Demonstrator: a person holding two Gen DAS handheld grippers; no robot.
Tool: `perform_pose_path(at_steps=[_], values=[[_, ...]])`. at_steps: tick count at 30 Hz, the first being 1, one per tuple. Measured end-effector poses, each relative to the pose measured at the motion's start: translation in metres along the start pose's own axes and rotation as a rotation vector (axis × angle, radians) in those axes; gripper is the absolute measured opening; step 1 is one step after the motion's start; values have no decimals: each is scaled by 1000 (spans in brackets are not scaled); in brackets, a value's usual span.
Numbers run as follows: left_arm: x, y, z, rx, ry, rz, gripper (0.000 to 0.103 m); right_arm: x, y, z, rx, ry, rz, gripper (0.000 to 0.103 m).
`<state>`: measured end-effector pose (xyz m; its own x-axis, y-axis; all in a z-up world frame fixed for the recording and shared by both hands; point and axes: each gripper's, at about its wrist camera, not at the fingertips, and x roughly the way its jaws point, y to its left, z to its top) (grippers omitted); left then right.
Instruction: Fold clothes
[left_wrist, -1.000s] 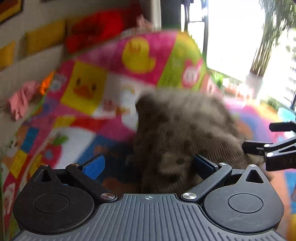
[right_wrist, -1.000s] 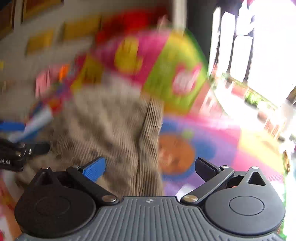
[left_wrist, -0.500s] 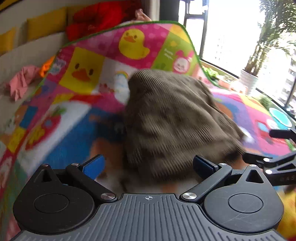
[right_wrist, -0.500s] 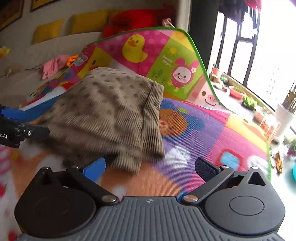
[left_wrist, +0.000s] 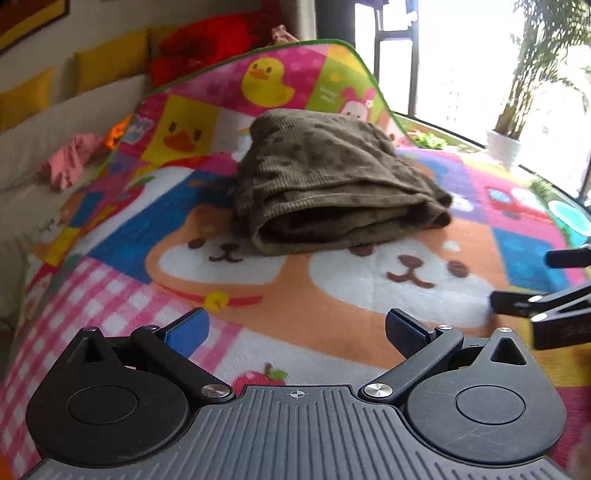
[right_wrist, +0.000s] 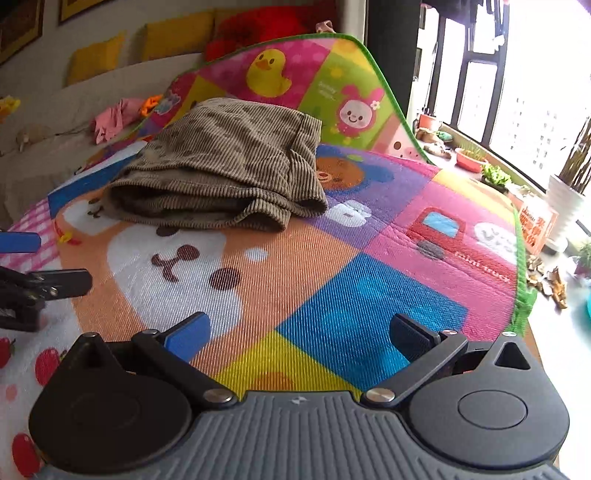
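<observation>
Brown corduroy garment (left_wrist: 332, 184) with dark dots lies folded in a thick bundle on the play mat (left_wrist: 369, 295), ahead of both my tools and apart from them. Its long axis runs roughly left-right across the left wrist view; the open layered edge faces me, the rounded back end points toward the raised far edge of the mat. In the right wrist view the same bundle (right_wrist: 225, 166) sits upper left, its ribbed hem corner pointing toward the right and a little toward me. My left gripper (left_wrist: 295, 328) has its fingers spread wide, nothing between them, hovering over the orange bear print. My right gripper (right_wrist: 299, 332) is likewise spread wide and empty, over the blue and yellow squares. Each tool's tips show at the edge of the other's view. Mat is bright patchwork: ducks, rabbit, bears, red car, pink check; green trim, far end curling up. Behind it a beige sofa (right_wrist: 55, 110) with yellow cushions (right_wrist: 96, 55), a red item, a pink cloth (left_wrist: 70, 158). Big windows (right_wrist: 517, 74) on the right, potted plants (left_wrist: 506, 144) on the sill.
</observation>
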<state>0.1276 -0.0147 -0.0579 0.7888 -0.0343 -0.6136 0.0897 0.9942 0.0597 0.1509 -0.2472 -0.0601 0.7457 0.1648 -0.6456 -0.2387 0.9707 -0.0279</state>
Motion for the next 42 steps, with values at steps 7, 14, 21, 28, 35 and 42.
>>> perform_pose_path(at_steps=[7, 14, 21, 28, 35, 42], values=[[15, 9, 5, 0, 16, -36, 103, 15, -3, 7, 16, -5, 16, 103], [22, 15, 5, -18, 25, -51, 103, 18, -5, 9, 2, -10, 45, 103], [22, 13, 5, -14, 26, -46, 103, 18, -4, 9, 3, -11, 44, 103], [22, 15, 5, -18, 27, -50, 103, 19, -5, 9, 3, -12, 46, 103], [22, 15, 5, -18, 26, -50, 103, 19, -5, 9, 2, -12, 46, 103], [22, 15, 5, -18, 26, -50, 103, 19, -5, 9, 2, -12, 46, 103]])
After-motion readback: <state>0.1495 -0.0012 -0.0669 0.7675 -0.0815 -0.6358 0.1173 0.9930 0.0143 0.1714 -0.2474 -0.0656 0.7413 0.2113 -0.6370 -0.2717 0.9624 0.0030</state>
